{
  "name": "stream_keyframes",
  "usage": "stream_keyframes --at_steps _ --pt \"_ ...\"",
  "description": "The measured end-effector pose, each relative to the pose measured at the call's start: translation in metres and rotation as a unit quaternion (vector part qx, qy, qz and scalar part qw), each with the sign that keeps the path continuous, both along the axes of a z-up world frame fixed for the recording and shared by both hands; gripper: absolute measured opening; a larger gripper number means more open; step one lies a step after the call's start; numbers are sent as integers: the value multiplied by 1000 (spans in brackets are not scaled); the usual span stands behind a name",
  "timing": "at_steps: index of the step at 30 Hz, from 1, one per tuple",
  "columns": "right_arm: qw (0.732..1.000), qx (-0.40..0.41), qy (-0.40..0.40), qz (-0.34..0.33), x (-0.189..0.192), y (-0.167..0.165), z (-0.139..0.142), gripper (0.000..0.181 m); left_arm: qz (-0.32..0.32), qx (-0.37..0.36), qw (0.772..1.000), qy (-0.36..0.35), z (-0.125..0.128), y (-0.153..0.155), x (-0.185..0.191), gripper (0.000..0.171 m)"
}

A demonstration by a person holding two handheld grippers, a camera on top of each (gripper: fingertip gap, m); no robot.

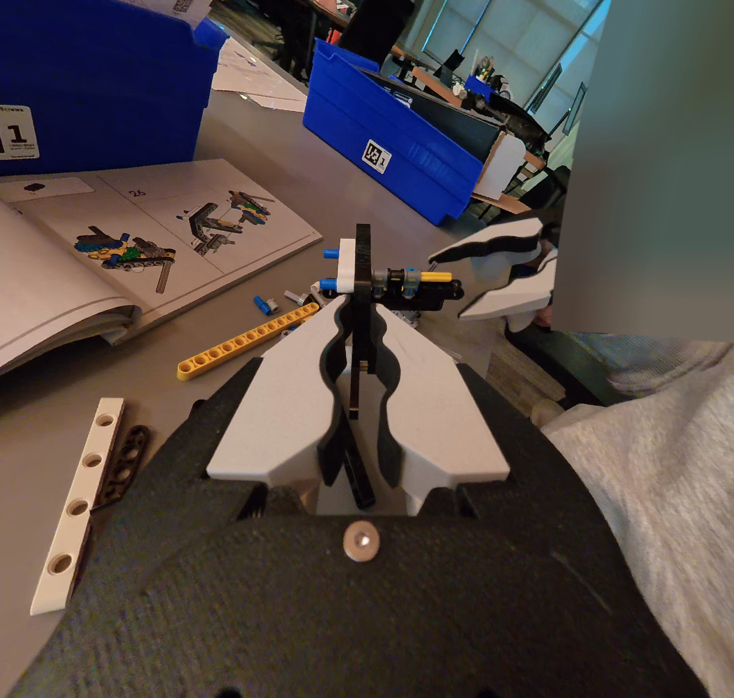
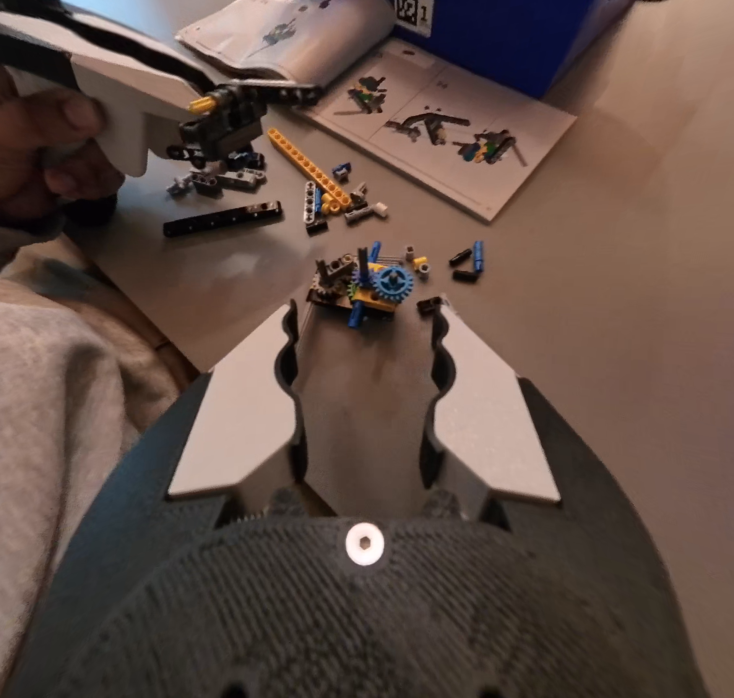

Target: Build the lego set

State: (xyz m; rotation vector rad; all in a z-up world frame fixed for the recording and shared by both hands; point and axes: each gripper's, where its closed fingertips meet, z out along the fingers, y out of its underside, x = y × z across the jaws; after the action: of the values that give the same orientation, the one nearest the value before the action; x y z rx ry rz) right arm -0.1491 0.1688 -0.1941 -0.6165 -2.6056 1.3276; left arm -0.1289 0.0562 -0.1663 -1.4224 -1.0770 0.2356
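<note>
My left gripper (image 1: 359, 306) is shut on a black lego assembly (image 1: 363, 258) with a white piece, blue pins and a yellow axle (image 1: 435, 277), and holds it above the grey table. My right gripper (image 2: 367, 306) is open and empty, and it hovers just in front of a small gear assembly with a blue gear (image 2: 393, 282) on the table. In the left wrist view the right gripper (image 1: 447, 288) is open next to the yellow axle's end. In the right wrist view the left gripper (image 2: 194, 103) holds the black assembly (image 2: 222, 131) at the upper left.
An open instruction booklet (image 1: 159, 242) (image 2: 437, 123) lies on the table. Loose parts lie about: a long yellow beam (image 1: 246, 337) (image 2: 310, 167), a black beam (image 2: 222, 218), a white beam (image 1: 79, 500) and small pins (image 2: 472, 262). Blue bins (image 1: 389, 131) (image 2: 516, 16) stand behind.
</note>
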Motion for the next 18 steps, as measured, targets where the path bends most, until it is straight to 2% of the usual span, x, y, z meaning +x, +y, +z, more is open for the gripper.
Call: stream_keyframes --at_steps 4,8,14,18 --pt "1000 -18 -12 8 -9 1 -2 69 0 2 1000 -1 0 0 0 5" --pt "998 -12 -18 56 -10 -3 -14 74 0 5 1000 -2 0 -1 0 5" --pt "989 -75 -61 107 -6 -20 -5 76 1 6 1000 -3 0 -1 -1 5" --pt "987 -68 -76 124 0 -22 -10 78 1 9 1000 -5 -1 -1 -1 4"
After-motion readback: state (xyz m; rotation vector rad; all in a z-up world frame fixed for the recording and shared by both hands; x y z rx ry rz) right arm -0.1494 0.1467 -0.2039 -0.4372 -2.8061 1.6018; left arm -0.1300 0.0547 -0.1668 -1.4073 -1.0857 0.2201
